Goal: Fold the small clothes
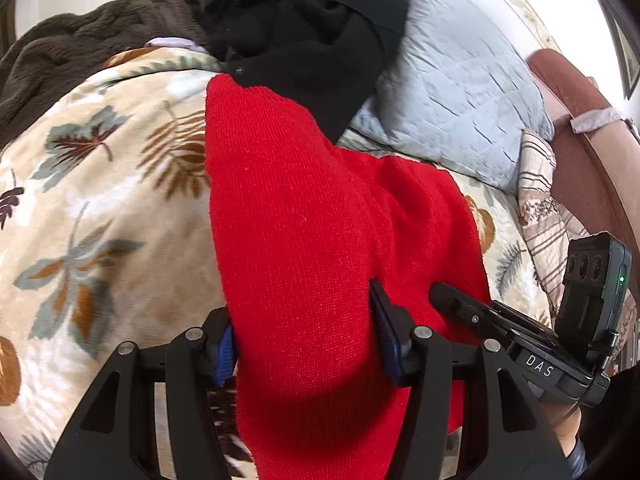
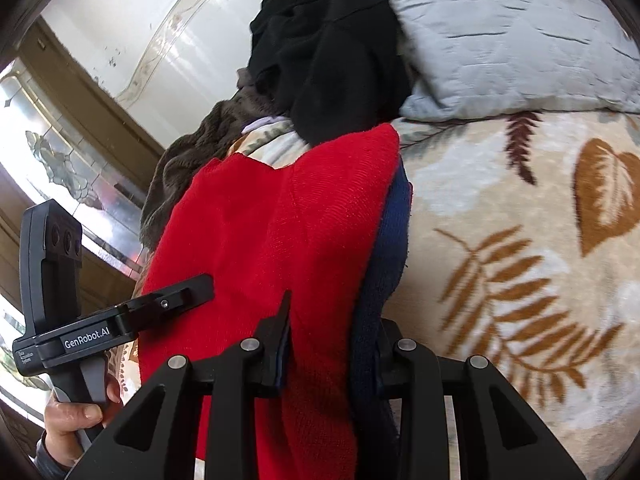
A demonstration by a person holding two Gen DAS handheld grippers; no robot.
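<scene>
A red knit garment (image 1: 320,208) hangs bunched over a leaf-patterned blanket (image 1: 100,168), lifted at its near end. My left gripper (image 1: 304,320) is shut on it, a blue pad (image 1: 226,352) pressing each side of the fold. My right gripper (image 1: 452,300) grips the same cloth just to the right. In the right wrist view the red garment (image 2: 280,220) runs between my right gripper's (image 2: 332,320) fingers together with a dark blue layer (image 2: 390,240) along its right edge. My left gripper (image 2: 192,288) shows at the left, a hand (image 2: 76,420) on its handle.
A heap of black clothes (image 1: 304,24) lies past the red garment's far end, touching it. A pale grey quilted pillow (image 1: 460,92) lies to the right of the heap, and a brown fleece (image 1: 80,52) to its left. A reddish bed frame (image 1: 580,140) borders the right side.
</scene>
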